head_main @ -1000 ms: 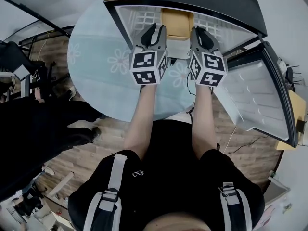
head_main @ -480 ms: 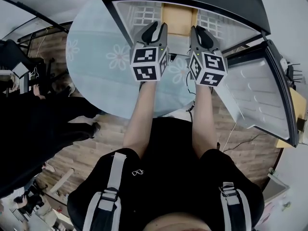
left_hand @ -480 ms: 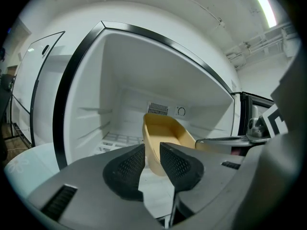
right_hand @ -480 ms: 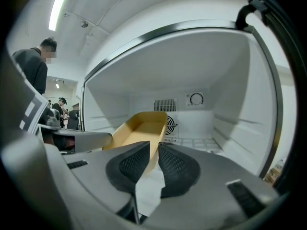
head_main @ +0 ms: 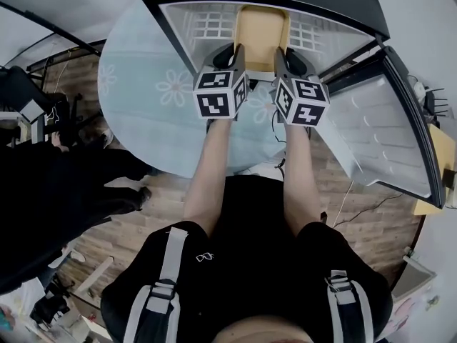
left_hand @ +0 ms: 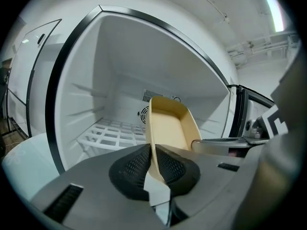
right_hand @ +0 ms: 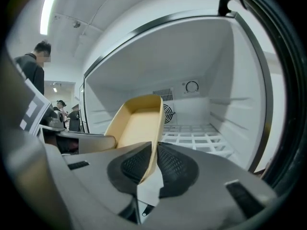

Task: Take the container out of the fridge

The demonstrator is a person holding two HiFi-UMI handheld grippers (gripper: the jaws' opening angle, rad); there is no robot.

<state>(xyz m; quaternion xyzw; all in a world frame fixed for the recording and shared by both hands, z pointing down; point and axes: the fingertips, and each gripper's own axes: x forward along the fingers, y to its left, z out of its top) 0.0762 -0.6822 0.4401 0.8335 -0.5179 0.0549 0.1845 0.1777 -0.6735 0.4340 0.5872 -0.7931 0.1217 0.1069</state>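
Observation:
A tan rectangular container (head_main: 263, 28) sits on the white wire shelf (head_main: 211, 24) inside the open fridge (head_main: 168, 18). My left gripper (head_main: 235, 51) is at its left side wall; its jaws are closing, and in the left gripper view the black pads (left_hand: 136, 163) pinch that thin wall of the container (left_hand: 171, 128). My right gripper (head_main: 283, 54) is at the opposite wall, and in the right gripper view its pads (right_hand: 175, 164) are shut on the container (right_hand: 136, 123) edge. The container's inside looks empty.
The fridge door (head_main: 378, 138) stands swung open at the right. The fridge rests on a round glass table (head_main: 139, 102) with flower prints. A person in black (head_main: 57, 191) stands to the left, and other people (right_hand: 32, 66) show beyond the left side of the fridge.
Both grippers have pushed forward into the fridge along the container's sides. Their jaws, wide apart a second ago, have closed onto the container's left and right walls.

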